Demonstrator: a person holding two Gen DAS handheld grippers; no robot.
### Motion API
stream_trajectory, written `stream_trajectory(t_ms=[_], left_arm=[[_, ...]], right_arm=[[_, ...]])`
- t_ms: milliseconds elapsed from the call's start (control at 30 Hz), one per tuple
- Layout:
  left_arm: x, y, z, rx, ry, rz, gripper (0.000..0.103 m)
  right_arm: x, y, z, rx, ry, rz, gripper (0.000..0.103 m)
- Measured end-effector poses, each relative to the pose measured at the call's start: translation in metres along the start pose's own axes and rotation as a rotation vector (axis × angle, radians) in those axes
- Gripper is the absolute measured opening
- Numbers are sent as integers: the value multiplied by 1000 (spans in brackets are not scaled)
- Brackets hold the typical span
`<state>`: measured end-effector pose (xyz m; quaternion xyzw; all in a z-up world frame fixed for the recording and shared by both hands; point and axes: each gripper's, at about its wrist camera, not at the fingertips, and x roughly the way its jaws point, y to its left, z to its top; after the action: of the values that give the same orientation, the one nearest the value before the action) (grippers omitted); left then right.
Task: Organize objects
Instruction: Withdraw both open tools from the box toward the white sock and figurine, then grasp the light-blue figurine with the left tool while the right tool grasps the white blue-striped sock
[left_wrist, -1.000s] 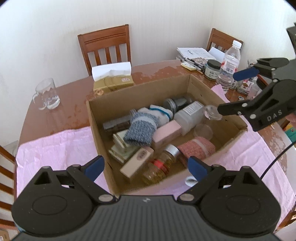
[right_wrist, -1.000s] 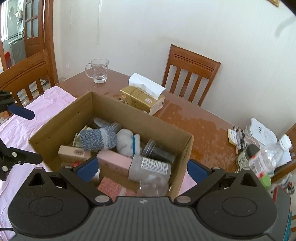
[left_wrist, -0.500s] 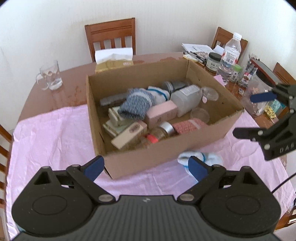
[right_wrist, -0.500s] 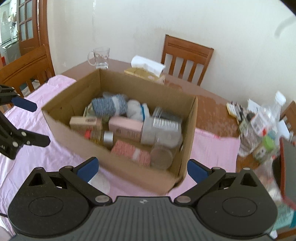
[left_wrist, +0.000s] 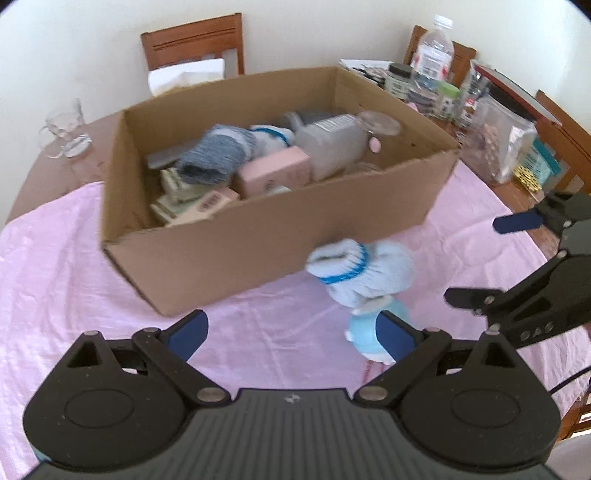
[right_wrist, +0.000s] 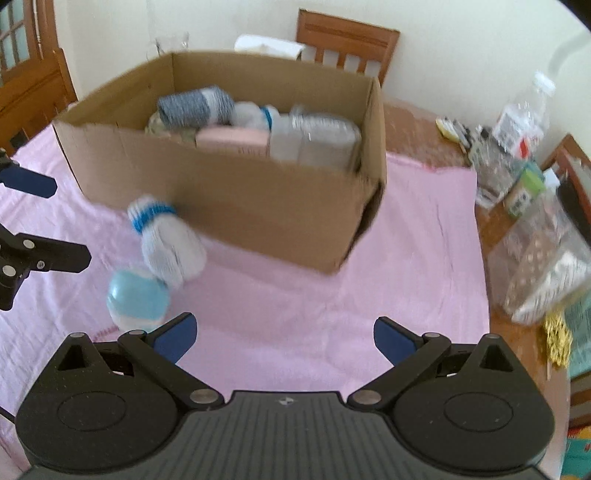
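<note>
Rolled sock (left_wrist: 360, 267) lies just ahead of open left claw (left_wrist: 291, 332)

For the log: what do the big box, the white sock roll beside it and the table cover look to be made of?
Box: brown cardboard, matte, with creased walls and raw cut edges. Sock roll: knitted fabric, probably cotton, white with a blue band at the ribbed cuff. Table cover: thin pink cloth, wrinkled, with a slight sheen; woven fabric or plastic sheet, the blur leaves that open.

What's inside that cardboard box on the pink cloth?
The cardboard box holds a rolled grey-blue sock, a white sock with a blue band, a pink box, a clear plastic bottle and small cartons. Anything beneath them is covered.
</note>
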<state>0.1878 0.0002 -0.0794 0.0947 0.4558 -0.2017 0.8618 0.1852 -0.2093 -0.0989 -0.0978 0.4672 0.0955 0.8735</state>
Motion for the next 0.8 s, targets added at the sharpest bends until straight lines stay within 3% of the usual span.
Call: stream_trajectory(t_ms=[433,800], left_arm=[[32,-37,0,13,6,-29,101],[51,-37,-11,-51,72,65,101]], right_arm=[[6,-13,-19,50,39,-5,103],[9,-27,-27,53,39,37,103]])
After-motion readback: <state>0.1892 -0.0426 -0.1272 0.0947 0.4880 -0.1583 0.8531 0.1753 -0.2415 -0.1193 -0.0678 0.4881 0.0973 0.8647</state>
